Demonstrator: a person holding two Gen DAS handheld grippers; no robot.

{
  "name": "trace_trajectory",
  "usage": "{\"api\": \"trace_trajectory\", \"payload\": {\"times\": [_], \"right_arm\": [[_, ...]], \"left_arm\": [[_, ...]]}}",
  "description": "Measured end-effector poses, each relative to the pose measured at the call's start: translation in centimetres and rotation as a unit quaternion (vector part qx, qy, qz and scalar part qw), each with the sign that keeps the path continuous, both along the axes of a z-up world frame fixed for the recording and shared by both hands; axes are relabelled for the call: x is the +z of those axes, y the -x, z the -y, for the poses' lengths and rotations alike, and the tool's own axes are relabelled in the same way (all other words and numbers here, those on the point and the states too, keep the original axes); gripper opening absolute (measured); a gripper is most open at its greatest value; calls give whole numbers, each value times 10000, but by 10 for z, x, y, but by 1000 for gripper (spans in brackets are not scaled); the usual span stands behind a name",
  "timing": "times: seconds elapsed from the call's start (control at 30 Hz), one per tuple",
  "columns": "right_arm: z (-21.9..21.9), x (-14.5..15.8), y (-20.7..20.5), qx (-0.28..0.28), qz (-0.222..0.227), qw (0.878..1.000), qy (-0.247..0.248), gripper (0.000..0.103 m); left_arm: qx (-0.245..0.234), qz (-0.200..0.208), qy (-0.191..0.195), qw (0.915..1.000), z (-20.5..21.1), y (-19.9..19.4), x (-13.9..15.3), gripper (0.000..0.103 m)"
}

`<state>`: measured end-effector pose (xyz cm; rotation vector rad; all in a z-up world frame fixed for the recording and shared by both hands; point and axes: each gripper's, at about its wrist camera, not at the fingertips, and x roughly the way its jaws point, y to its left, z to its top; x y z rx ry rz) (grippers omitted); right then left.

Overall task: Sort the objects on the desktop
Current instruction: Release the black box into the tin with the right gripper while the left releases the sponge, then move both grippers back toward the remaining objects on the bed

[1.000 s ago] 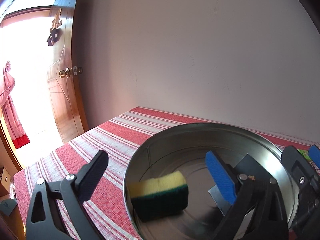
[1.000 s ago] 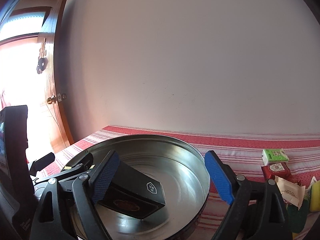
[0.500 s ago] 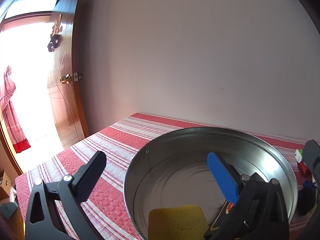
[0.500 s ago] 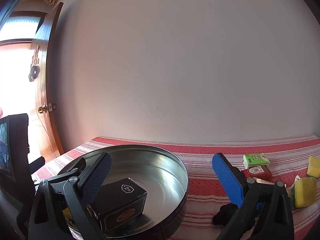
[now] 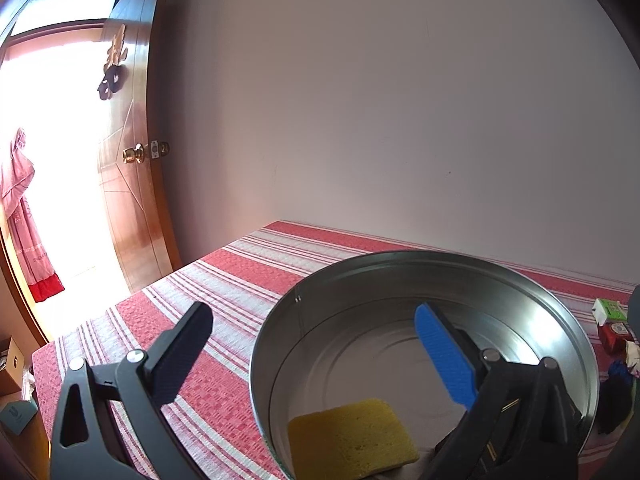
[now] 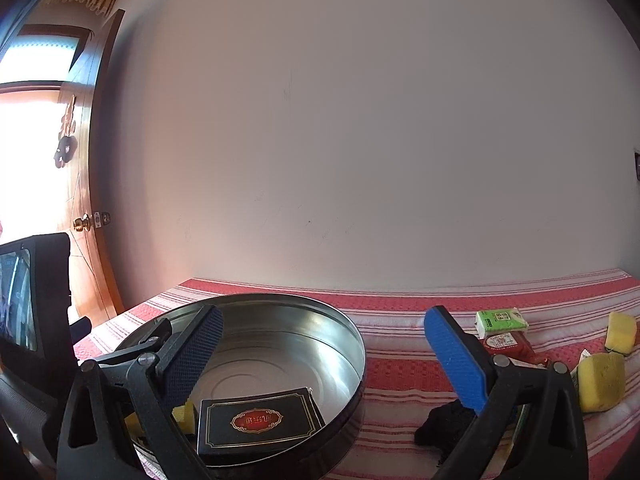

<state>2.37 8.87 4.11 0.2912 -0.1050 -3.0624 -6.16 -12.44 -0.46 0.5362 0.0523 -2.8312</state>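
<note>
On the red-and-white striped tabletop [image 6: 400, 364] stands a round metal basin [image 6: 352, 344], and two of the things to sort lie on its floor. A yellow sponge [image 5: 352, 440] lies flat near the front wall of the basin, and a black box with a gold frame and a red emblem [image 6: 258, 420] lies flat just beside it.

The left tongs [image 5: 316, 352] stand wide apart and hold nothing. One finger is over the bare cloth outside the basin, the blue one is over the inside, and the basin's rim passes between them. The sponge is below and between them, not touched by either.

The right tongs [image 6: 324, 344] are also spread wide and empty. The dark finger hangs over the basin, the blue one over the cloth outside it. The black box lies lower, between them, nearer to the dark finger, apart from both.

To the right, still on the cloth, lie a green tissue packet [image 6: 500, 320], a red packet [image 6: 508, 344] touching it, two more yellow sponges [image 6: 600, 384], and a small black clump [image 6: 444, 424] that I cannot identify.
</note>
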Motion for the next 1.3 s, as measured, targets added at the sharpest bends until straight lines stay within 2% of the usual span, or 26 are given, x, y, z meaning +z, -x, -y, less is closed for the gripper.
{"api": "trace_trajectory", "payload": {"times": [0.87, 1.1, 1.3], "right_arm": [[9, -1, -2, -298, -104, 9986, -424, 102], [1, -2, -1, -469, -113, 9974, -540, 102], [-17, -3, -1, -683, -10, 9969, -384, 102]], "left_arm": [[-129, -85, -40, 9999, -2, -6, 3, 103], [-411, -128, 14, 9991, -10, -9, 3, 103], [-691, -183, 12, 9974, -20, -13, 4, 103]]}}
